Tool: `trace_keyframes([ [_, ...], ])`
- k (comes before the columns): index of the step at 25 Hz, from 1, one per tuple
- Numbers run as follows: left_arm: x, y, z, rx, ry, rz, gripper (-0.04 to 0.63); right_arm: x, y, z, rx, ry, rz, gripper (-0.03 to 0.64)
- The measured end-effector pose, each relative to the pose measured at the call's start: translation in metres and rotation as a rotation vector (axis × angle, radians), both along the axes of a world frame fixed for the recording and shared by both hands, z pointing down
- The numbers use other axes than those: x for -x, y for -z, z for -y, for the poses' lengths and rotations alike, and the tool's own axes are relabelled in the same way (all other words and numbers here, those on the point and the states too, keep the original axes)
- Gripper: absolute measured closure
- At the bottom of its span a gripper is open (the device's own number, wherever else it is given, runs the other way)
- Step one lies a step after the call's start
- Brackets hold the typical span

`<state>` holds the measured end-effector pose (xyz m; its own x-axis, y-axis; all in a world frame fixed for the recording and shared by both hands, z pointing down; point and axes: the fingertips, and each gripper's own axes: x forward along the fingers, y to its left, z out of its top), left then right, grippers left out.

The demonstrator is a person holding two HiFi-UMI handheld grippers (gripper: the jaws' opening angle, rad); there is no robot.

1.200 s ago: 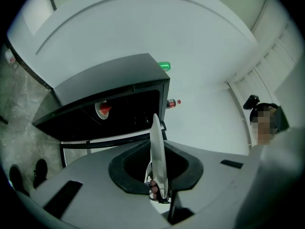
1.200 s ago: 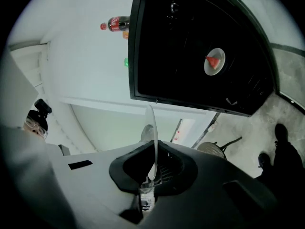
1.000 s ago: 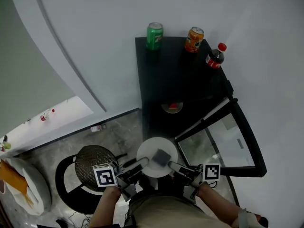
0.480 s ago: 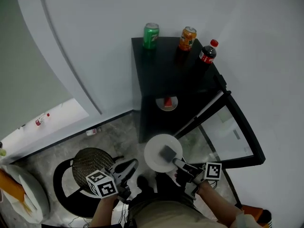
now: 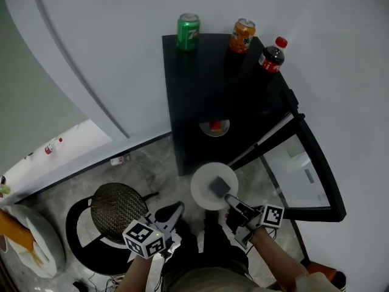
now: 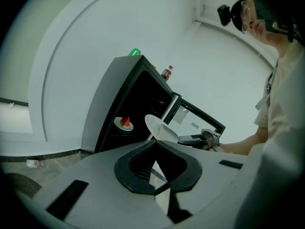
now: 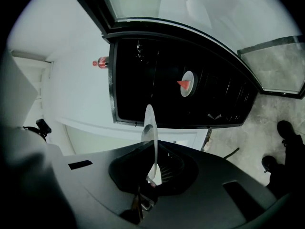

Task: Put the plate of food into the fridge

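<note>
Since a second ago the left gripper (image 5: pixel 172 211) has let go of the plate (image 5: pixel 203 181) and dropped back; its jaws have just been closing and now meet with nothing between them. Ahead and right of them the plate, bearing a grey piece (image 5: pixel 217 186), is clamped by its near rim in the right gripper (image 5: pixel 231 202), with the open fridge (image 5: pixel 200 90) just beyond those jaw tips

The right gripper (image 5: pixel 231 201) grips a round white plate (image 5: pixel 203 185) by its rim before the black fridge (image 5: pixel 206 78) with its glass door open, the left gripper (image 5: pixel 175 210) well apart.
</note>
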<state>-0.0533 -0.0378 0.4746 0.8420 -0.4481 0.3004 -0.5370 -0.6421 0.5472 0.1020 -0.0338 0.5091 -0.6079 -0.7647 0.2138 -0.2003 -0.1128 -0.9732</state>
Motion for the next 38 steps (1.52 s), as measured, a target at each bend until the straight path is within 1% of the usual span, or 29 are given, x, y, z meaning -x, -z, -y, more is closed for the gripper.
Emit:
trace_keyframes([
  [4, -0.018, -0.021, -0.002, 0.022, 0.003, 0.008, 0.584, -0.017, -0.038, 0.018, 0.010, -0.032, 0.002, 0.592],
  [8, -0.031, -0.045, -0.003, 0.016, -0.026, 0.057, 0.584, -0.033, -0.078, 0.032, 0.025, -0.065, -0.027, 0.592],
  [12, -0.038, -0.068, 0.004, -0.027, -0.032, 0.100, 0.584, -0.044, -0.114, 0.048, 0.036, -0.088, -0.043, 0.592],
  [15, -0.042, -0.087, 0.012, -0.060, -0.020, 0.147, 0.584, -0.051, -0.135, 0.051, 0.045, -0.100, -0.047, 0.592],
  [19, -0.049, -0.108, 0.039, -0.137, -0.006, 0.200, 0.584, -0.060, -0.154, 0.059, 0.029, -0.100, -0.072, 0.592],
  [24, -0.059, -0.133, 0.069, -0.173, -0.027, 0.221, 0.584, -0.056, -0.169, 0.064, 0.024, -0.085, -0.085, 0.592],
  [27, -0.051, -0.148, 0.076, -0.186, -0.028, 0.244, 0.584, -0.050, -0.177, 0.069, 0.000, -0.067, -0.083, 0.592],
  [29, -0.045, -0.159, 0.078, -0.191, -0.022, 0.258, 0.584, -0.048, -0.183, 0.073, -0.005, -0.066, -0.077, 0.592],
  [31, -0.040, -0.168, 0.077, -0.187, -0.013, 0.257, 0.584, -0.047, -0.190, 0.074, -0.006, -0.067, -0.068, 0.592],
  [35, -0.034, -0.188, 0.070, -0.166, 0.006, 0.256, 0.584, -0.048, -0.209, 0.079, 0.002, -0.061, -0.070, 0.592],
  [38, -0.033, -0.208, 0.061, -0.143, 0.010, 0.263, 0.584, -0.050, -0.227, 0.089, 0.012, -0.082, -0.054, 0.592],
])
